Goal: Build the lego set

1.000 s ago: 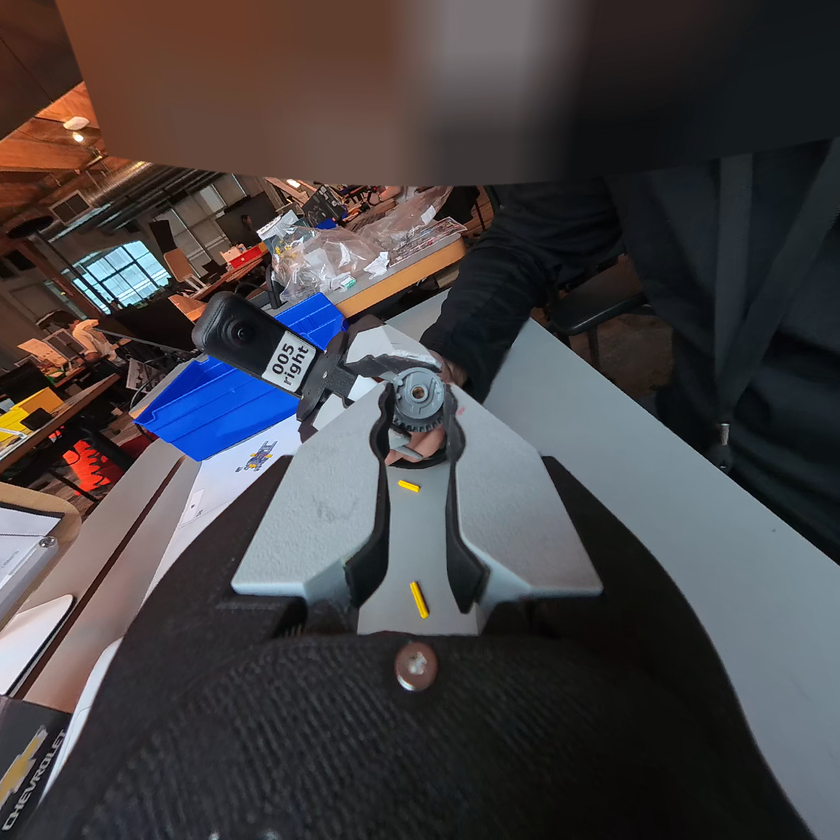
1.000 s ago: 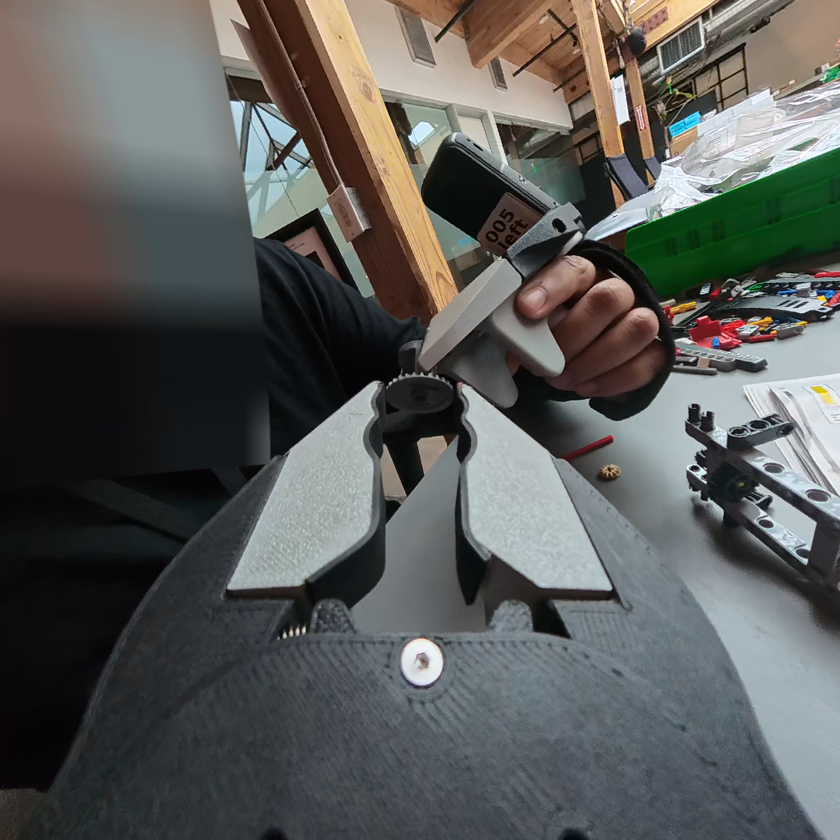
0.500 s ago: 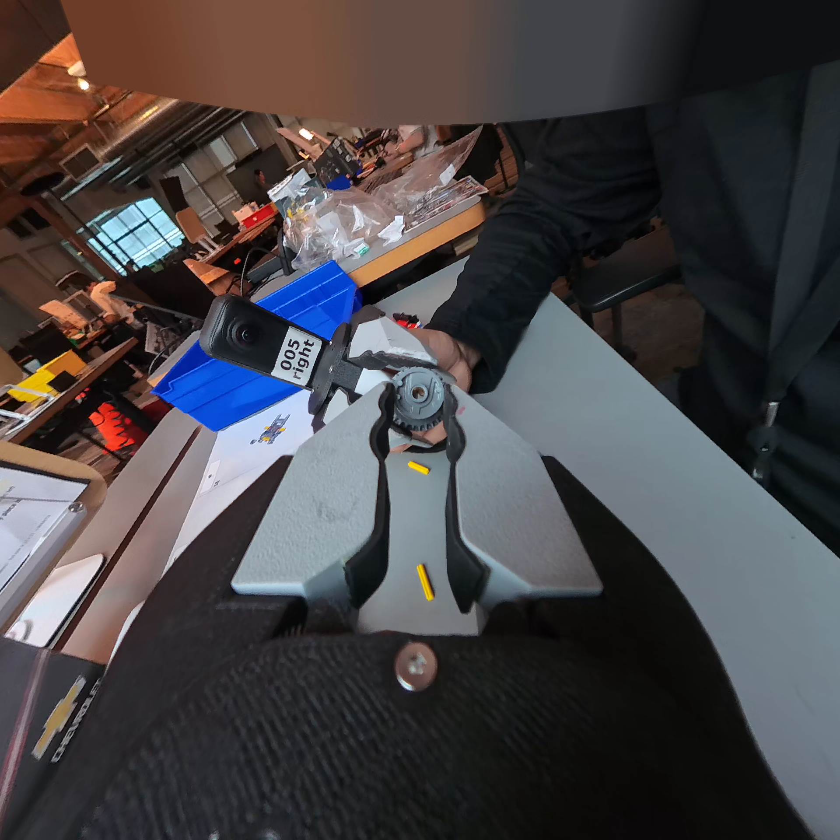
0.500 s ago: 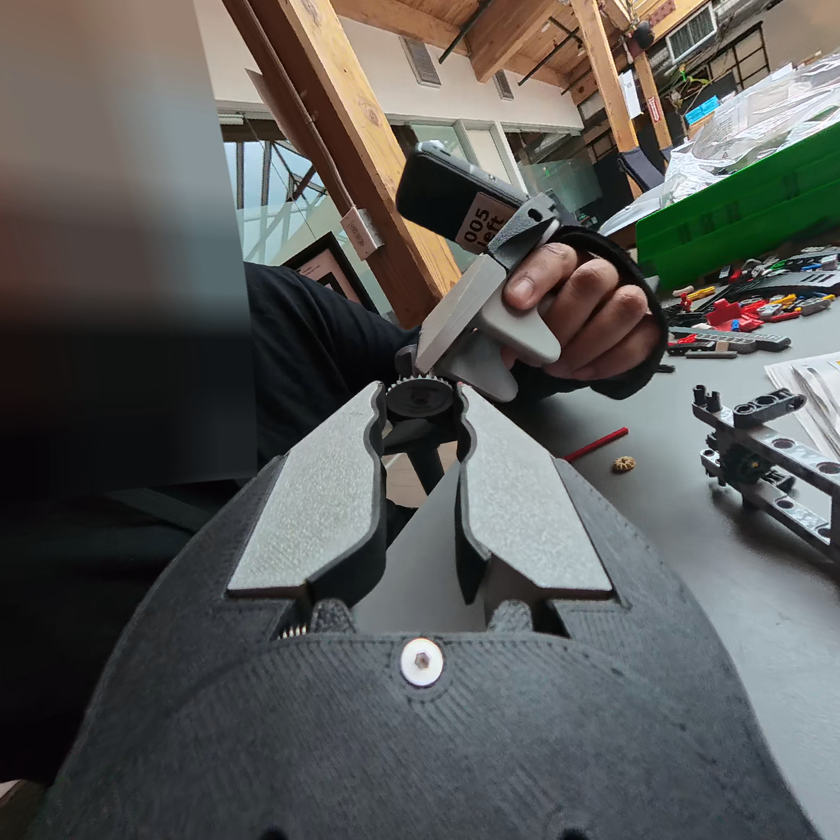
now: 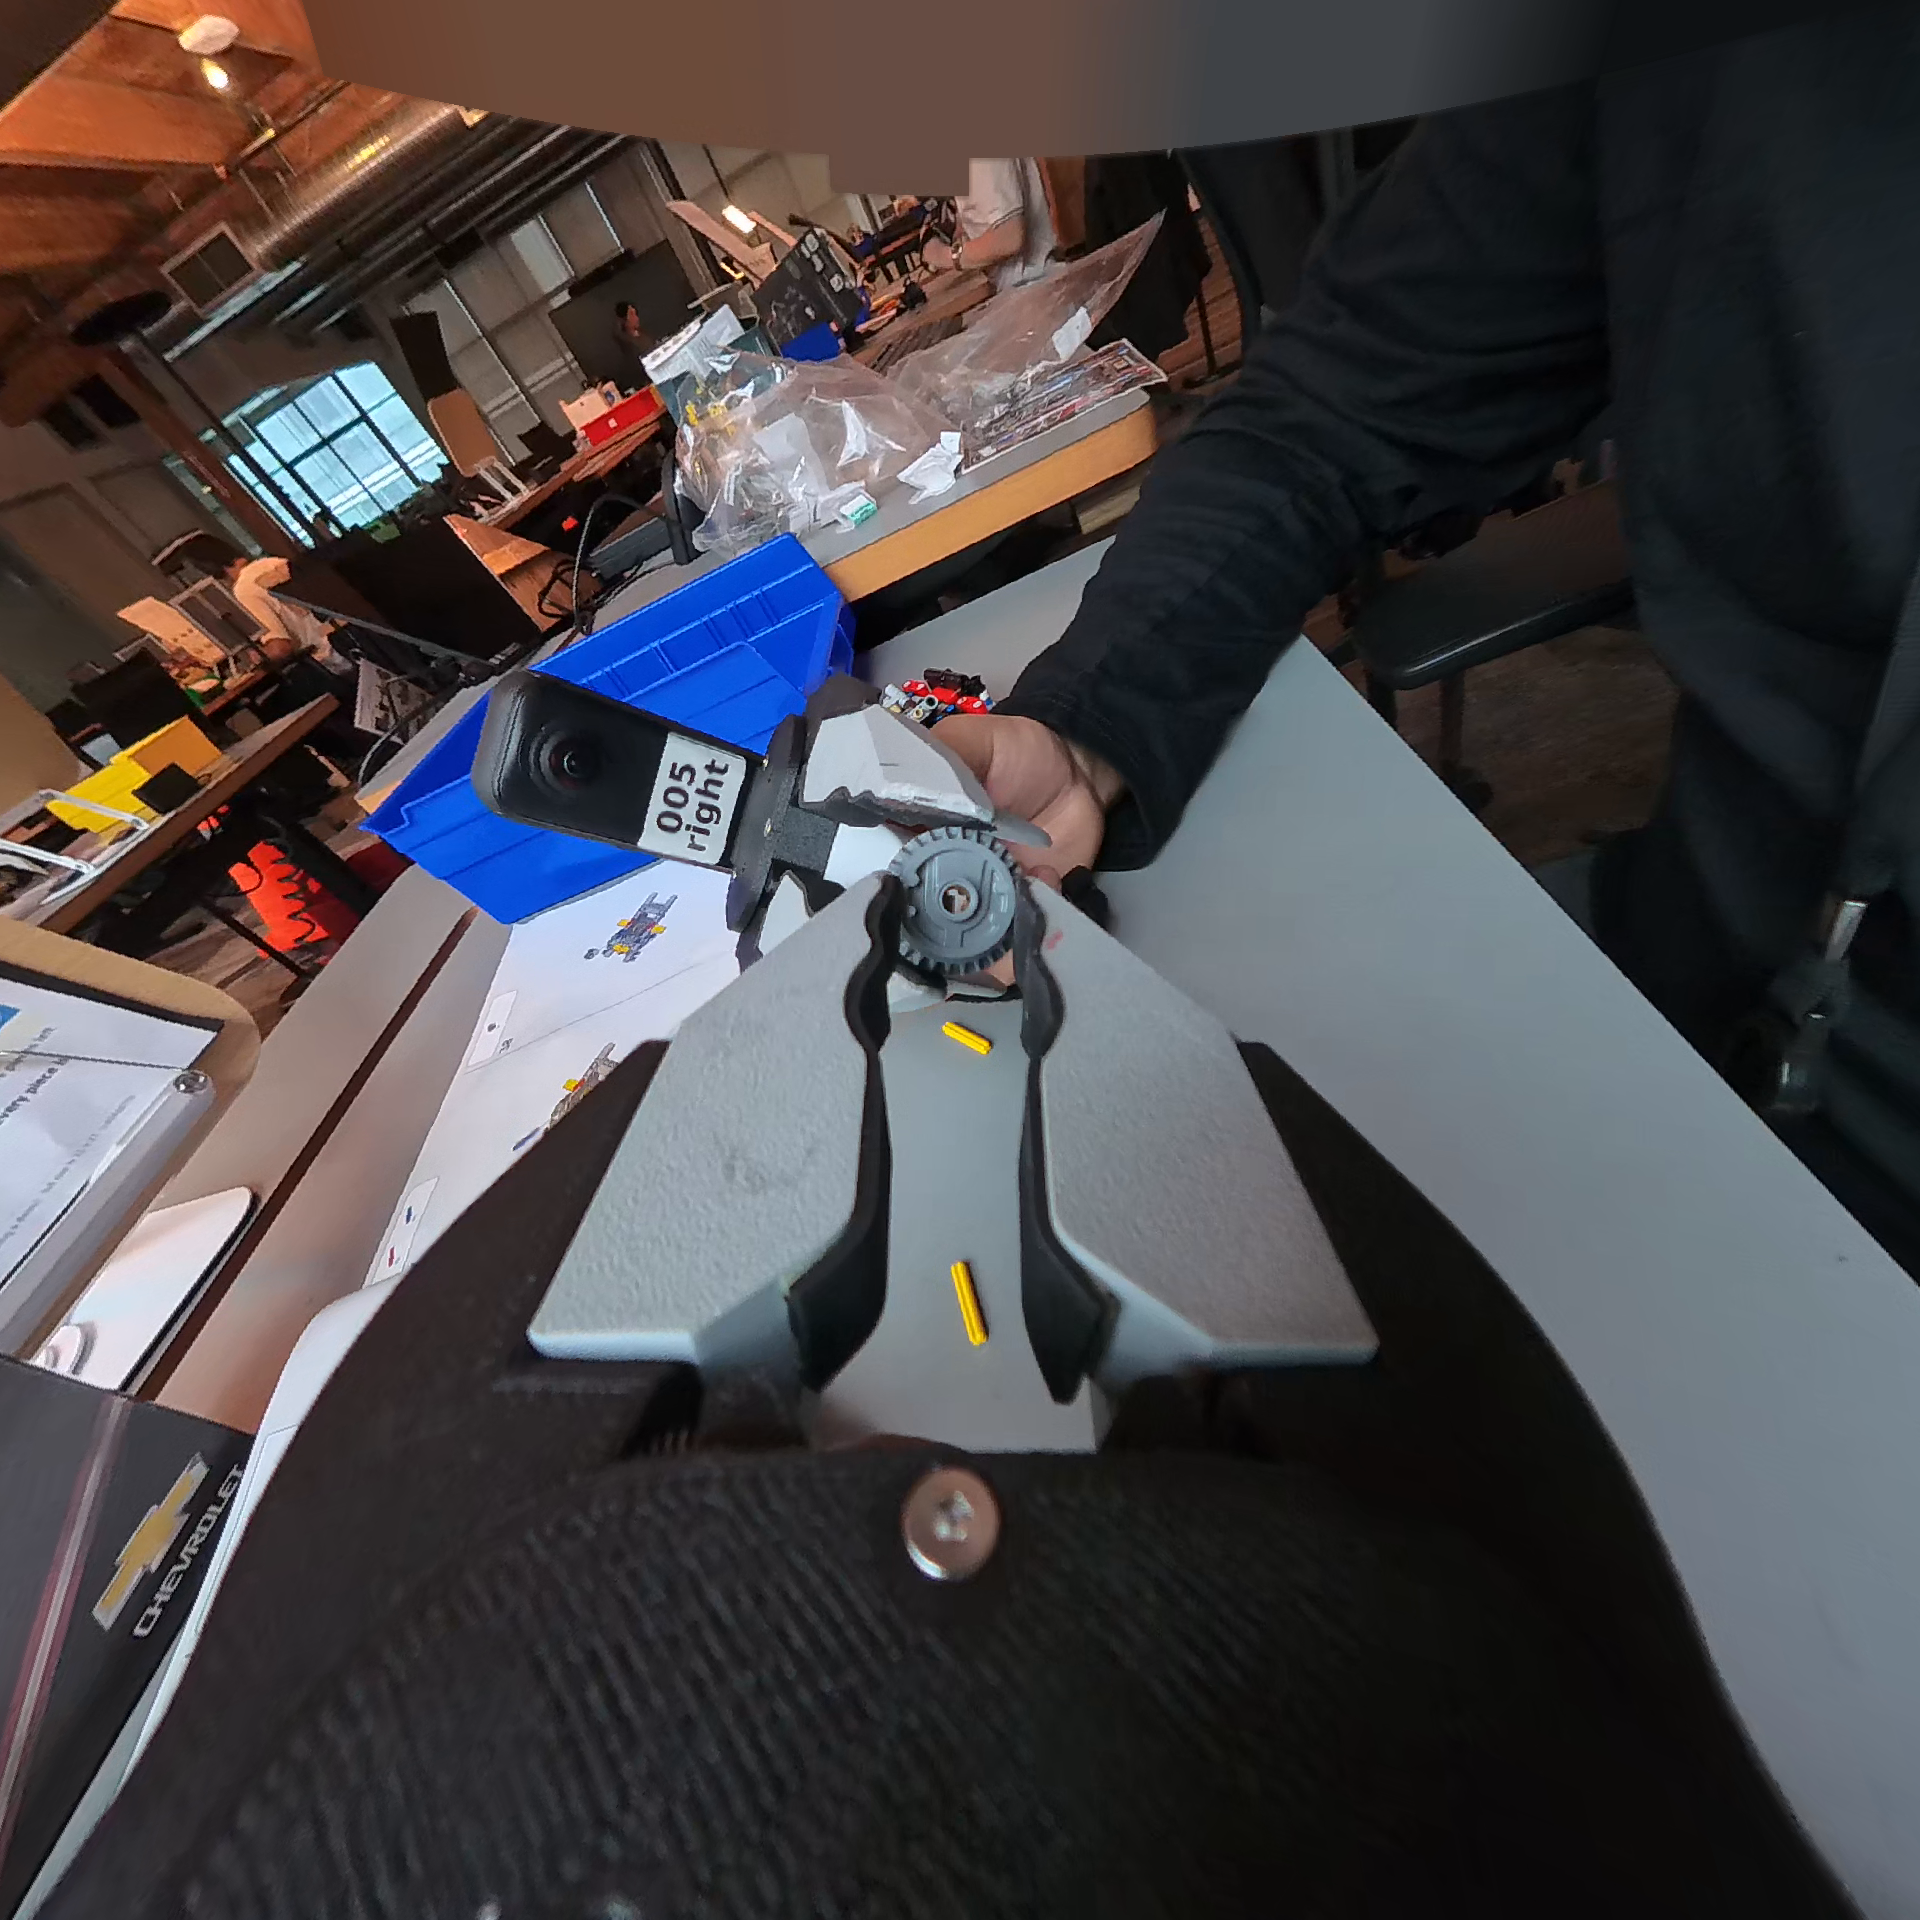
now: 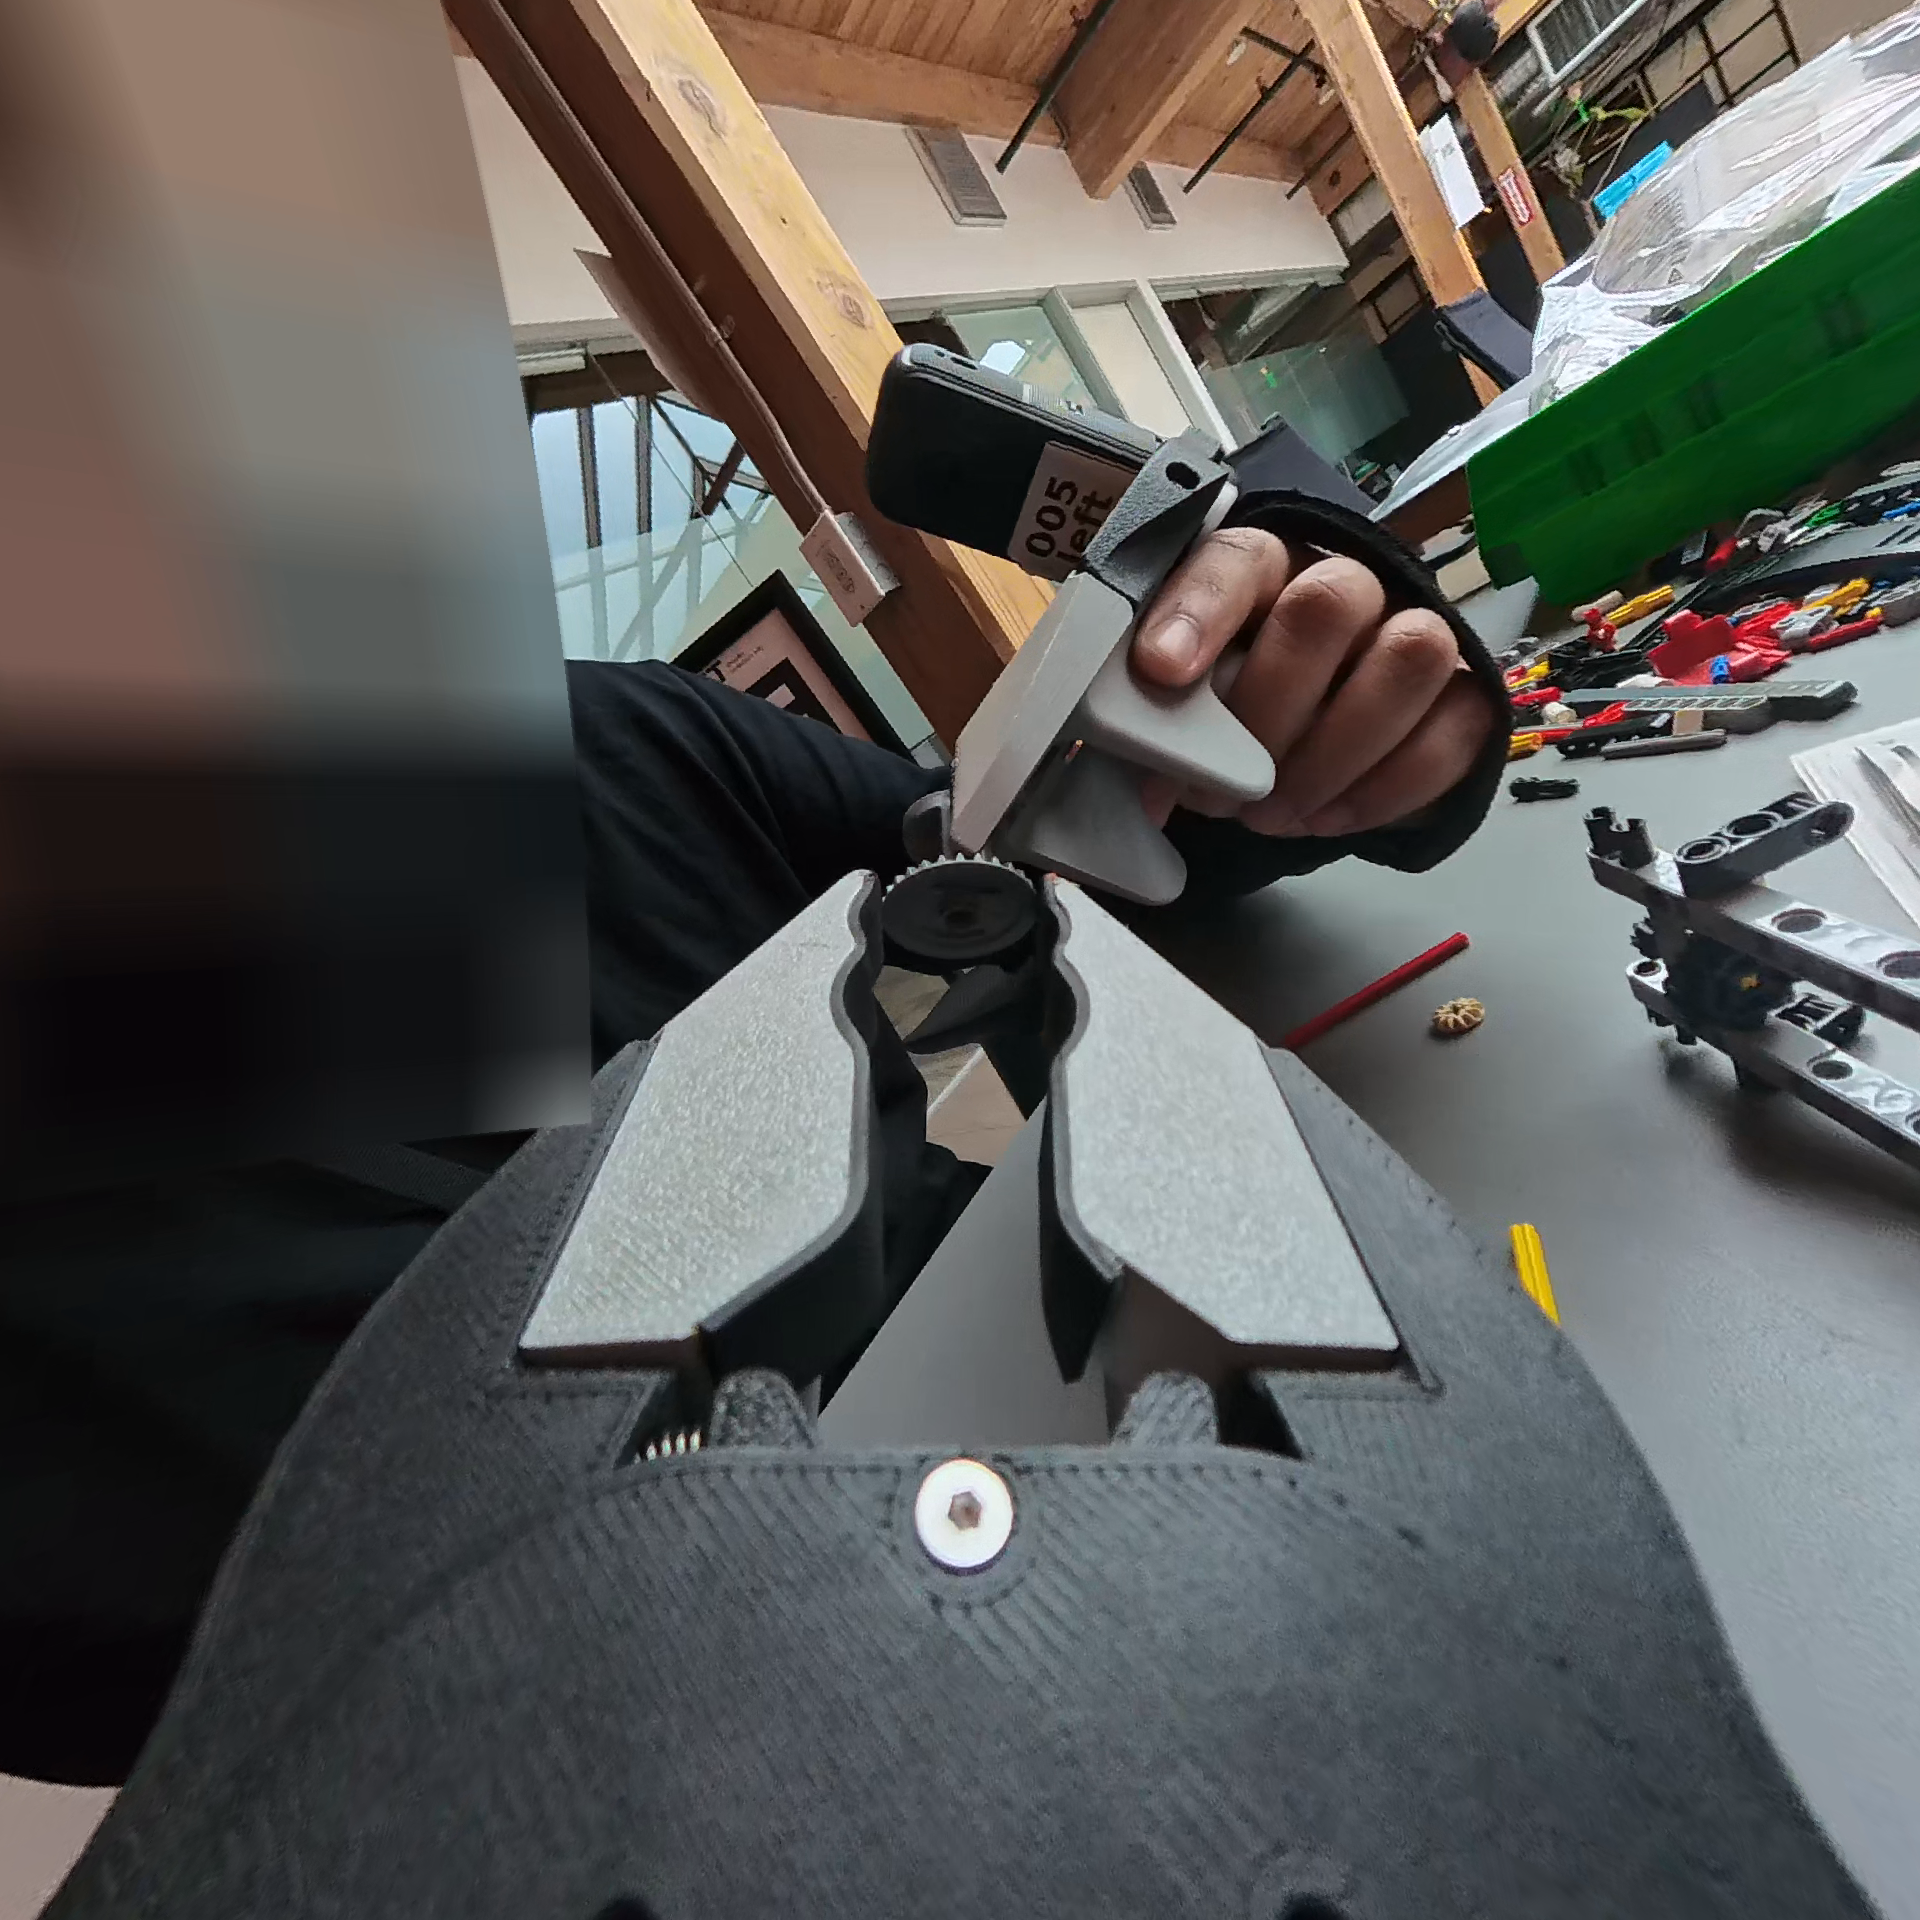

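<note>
Both hand-held grippers (image 5: 954,920) (image 6: 956,920) still pinch the grey gear (image 5: 951,909), tilted slightly.

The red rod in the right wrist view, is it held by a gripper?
No, the red rod lies alone on the dark table, beside a small tan gear.

Both wrist cameras sit close behind their own fingers, facing each other across the grey gear (image 5: 954,904). The left looks toward the blue bin (image 5: 665,707) — the right toward the green bin (image 6: 1704,395).
</note>
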The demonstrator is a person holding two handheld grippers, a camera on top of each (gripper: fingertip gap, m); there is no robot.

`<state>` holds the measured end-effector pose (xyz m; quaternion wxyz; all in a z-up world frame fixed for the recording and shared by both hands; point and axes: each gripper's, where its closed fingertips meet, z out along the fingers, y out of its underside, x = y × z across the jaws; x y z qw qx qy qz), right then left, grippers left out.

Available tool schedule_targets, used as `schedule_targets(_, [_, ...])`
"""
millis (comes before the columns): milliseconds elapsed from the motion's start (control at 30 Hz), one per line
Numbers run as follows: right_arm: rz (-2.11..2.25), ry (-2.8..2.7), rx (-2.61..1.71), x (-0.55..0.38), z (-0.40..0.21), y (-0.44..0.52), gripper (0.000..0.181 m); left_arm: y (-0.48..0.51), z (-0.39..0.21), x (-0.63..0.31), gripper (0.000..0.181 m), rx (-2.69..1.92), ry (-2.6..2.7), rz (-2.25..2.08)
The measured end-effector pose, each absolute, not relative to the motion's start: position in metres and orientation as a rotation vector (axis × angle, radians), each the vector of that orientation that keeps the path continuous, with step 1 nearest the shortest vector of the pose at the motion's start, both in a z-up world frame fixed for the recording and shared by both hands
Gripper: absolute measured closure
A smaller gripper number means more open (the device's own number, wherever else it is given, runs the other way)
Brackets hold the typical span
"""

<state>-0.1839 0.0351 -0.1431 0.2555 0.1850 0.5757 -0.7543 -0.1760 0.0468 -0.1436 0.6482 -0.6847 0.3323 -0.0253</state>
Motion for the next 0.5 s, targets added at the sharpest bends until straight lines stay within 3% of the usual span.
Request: schedule_targets(500, [-2.044, 1.527, 0.530, -0.1875, -0.1433, 0.0379, 0.155, 0.0477, -0.1446, -0.1780, 0.157, -1.582, 0.739, -0.048])
